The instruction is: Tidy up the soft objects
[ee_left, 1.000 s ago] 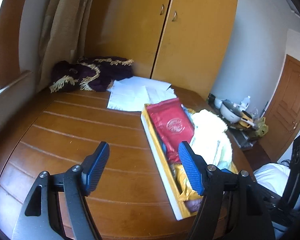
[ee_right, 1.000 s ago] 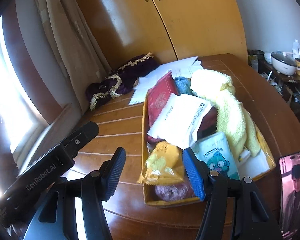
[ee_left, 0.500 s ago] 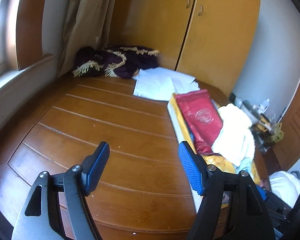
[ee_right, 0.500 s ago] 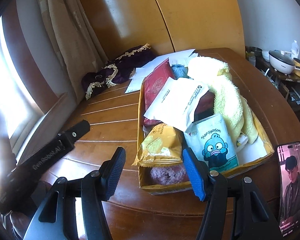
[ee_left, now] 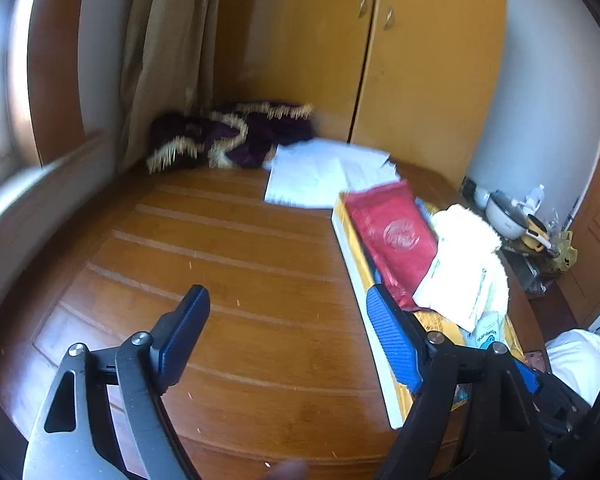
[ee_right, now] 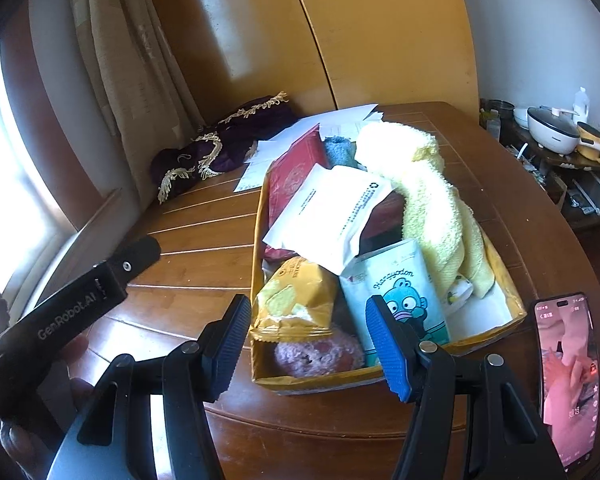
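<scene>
Box location: cardboard box [ee_right: 384,376] sits on the desk [ee_left: 228,248], packed with a yellow towel [ee_right: 428,188], red pouch [ee_left: 392,240], white mailer bag [ee_right: 332,216], yellow snack bag [ee_right: 296,300], cartoon pack [ee_right: 400,292] and purple plush item [ee_right: 316,354].
Right hand-held gripper [ee_right: 308,342]: jaws wide apart, empty, just before the box's near end, above the desk.
Left hand-held gripper [ee_left: 288,336]: jaws wide apart, empty, over bare desk left of the box.
Phone [ee_right: 566,376]: on the desk, right of the box.
</scene>
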`<state>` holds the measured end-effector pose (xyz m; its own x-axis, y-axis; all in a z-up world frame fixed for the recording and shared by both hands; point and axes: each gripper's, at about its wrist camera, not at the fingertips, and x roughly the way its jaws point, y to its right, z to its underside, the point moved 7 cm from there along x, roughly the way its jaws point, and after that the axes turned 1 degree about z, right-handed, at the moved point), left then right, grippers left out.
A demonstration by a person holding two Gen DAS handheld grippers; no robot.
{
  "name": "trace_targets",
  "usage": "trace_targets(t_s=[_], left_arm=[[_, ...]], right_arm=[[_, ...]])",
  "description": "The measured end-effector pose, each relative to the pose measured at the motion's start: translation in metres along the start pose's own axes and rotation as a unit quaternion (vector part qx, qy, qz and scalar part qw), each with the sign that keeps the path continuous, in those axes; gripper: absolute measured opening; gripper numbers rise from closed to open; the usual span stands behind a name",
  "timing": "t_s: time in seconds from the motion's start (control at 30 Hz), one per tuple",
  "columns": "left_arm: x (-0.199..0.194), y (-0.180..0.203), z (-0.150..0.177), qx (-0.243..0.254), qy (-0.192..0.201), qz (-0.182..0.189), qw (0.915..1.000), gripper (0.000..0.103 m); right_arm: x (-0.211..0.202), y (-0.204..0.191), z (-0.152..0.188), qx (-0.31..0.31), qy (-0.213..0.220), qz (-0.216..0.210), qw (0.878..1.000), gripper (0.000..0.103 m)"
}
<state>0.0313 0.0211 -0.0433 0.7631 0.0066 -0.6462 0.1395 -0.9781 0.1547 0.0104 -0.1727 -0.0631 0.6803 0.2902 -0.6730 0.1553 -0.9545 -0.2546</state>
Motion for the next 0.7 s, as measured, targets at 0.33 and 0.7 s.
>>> trace_targets(t_s=[0.33,0.7], left_arm=[[0.019,0.019,0.008,0.018,-0.027,-0.001,0.9995,0.082],[0.025,0.049,0.009,0.056,-0.045,0.017,0.9972,0.084]], right_arm=[[0.005,0.019,-0.006,0.002,-0.006,0.014,1.000,0.062],[0.005,0.029,-0.011,-0.011,-0.008,0.010,1.000,0.062]])
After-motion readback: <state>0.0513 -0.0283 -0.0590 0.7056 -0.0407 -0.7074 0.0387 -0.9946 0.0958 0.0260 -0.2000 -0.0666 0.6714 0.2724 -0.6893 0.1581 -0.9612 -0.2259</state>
